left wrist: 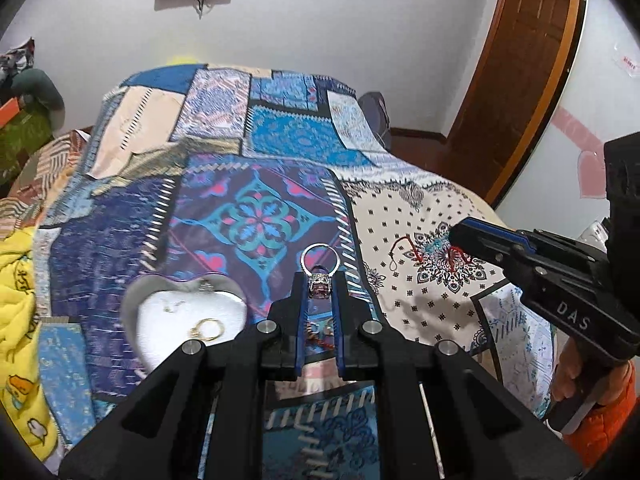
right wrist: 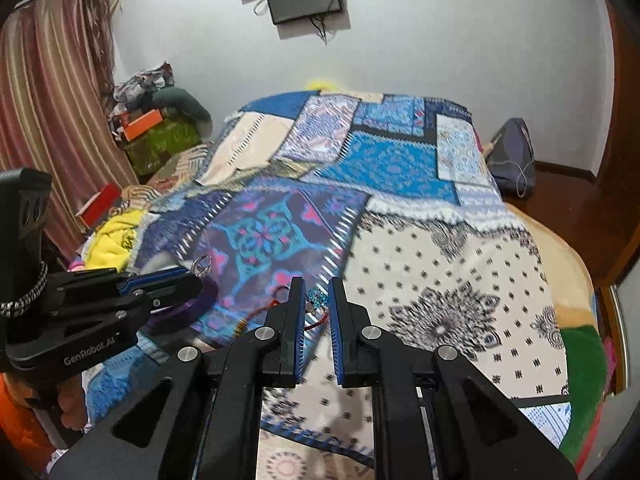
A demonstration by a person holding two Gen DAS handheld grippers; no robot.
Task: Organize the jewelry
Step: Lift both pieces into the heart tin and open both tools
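My left gripper (left wrist: 319,280) is shut on a silver ring with an ornate top (left wrist: 320,268) and holds it above the bedspread, just right of a heart-shaped tin box (left wrist: 188,312). The box holds a gold ring (left wrist: 206,328) and a thin chain (left wrist: 172,306). A red cord bracelet (left wrist: 424,254) lies on the white patterned patch, under my right gripper (left wrist: 456,236). In the right wrist view my right gripper (right wrist: 316,286) is partly open over the red cord bracelet with a blue bead (right wrist: 316,300). The left gripper and ring (right wrist: 200,266) show at left.
A patchwork bedspread (left wrist: 256,220) covers the bed. A yellow blanket (left wrist: 16,300) lies at its left edge. Boxes and clutter (right wrist: 152,128) stand by the curtain. A wooden door (left wrist: 516,80) and a bag (right wrist: 514,152) are at the right.
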